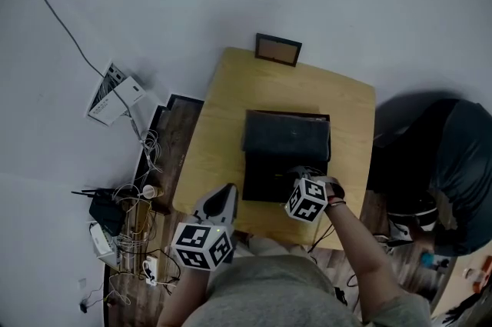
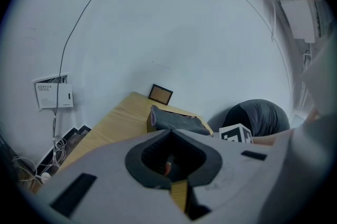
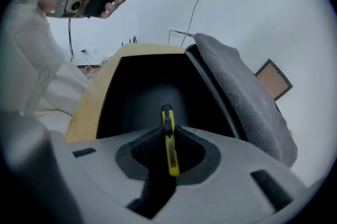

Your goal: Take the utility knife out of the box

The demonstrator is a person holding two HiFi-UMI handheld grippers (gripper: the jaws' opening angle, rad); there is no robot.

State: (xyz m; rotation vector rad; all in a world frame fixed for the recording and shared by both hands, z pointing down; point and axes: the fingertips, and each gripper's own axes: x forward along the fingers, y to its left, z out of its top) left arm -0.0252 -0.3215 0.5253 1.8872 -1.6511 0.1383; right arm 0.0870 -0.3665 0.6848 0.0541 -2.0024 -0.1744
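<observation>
The right tool (image 3: 168, 132) points steeply down into the open black box (image 3: 131, 96). Its jaws stand parted astride the slim yellow utility knife (image 3: 170, 152) on the box floor, the pads apparently not yet pressing. We should centre the handle, close firmly and lift straight up, clear of the grey padded lid (image 3: 242, 96) on the far side. The left tool (image 1: 221, 202), clenched and empty, hangs over the near left edge of the light wooden table (image 1: 223, 102).

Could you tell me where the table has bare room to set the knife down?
Bare wood borders the box on three sides: left, out to the table edge; far, up to the picture frame; and right. The near edge is crowded with the left gripper and right gripper.
</observation>
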